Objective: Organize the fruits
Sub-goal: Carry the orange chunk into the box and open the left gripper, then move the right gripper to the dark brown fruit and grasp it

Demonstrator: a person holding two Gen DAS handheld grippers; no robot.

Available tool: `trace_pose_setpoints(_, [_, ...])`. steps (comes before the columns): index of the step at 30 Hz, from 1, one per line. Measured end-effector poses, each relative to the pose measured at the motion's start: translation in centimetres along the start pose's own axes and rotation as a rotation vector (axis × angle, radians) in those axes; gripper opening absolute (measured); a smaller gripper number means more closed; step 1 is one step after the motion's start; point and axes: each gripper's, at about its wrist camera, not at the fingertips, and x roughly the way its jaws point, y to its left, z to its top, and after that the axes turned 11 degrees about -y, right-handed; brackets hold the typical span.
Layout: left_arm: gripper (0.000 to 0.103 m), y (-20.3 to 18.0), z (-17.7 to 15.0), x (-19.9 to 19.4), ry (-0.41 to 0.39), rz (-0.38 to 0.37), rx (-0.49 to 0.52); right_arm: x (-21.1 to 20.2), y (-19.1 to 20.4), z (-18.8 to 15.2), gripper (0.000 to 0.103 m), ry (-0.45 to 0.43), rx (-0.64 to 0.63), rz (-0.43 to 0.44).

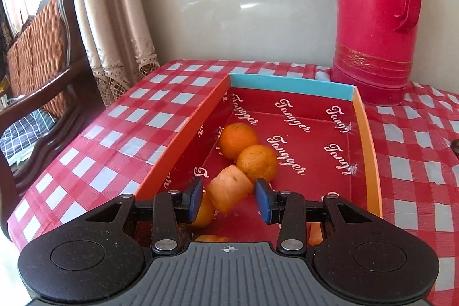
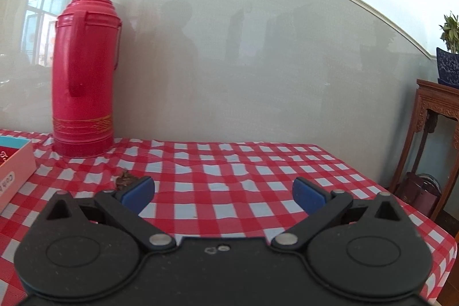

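We see a pale orange chunk of fruit (image 1: 229,188), blunt and roughly cylindrical with a matte cut face, between the blue pads of the left gripper (image 1: 231,198). The jaws stand apart with a visible gap on each side of the chunk, so they do not clamp it; whether it rests on something beneath, we cannot tell. It hangs over the near end of a shallow cardboard box (image 1: 370,139) with orange side walls, a light blue far wall and a glossy red lining printed over and over with the white script word "Tangger". Just beyond the chunk lie two round oranges (image 1: 248,152) with dimpled skin, touching each other near the left wall. More orange fruit shows under the left finger and at the lower edge, too hidden to count.

The box sits on a red-and-white checked tablecloth (image 1: 123,116), smooth and slightly wrinkled. One tall red plastic thermos flask (image 2: 83,70) with a handle and a gold band stands near the box's far right corner, against a glossy pale wall.

The right gripper (image 2: 223,194) hovers over bare cloth, its jaws spread wide and holding nothing. A small brown scrap (image 2: 124,181) lies by its left pad.
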Motion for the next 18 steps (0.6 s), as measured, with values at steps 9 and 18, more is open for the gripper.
trace_pose_setpoints(9, [0.098,2.0,0.7,-2.5,-0.053,-0.014,-0.059,-0.1,2.5,0.5,0.097,-0.007,-0.018,0.063])
trace_pose_setpoints(18, [0.098,4.5,1.0,-5.6,-0.099,0.016,-0.074,-0.3,4.6,0.7,0.097,-0.004,-0.015,0.11])
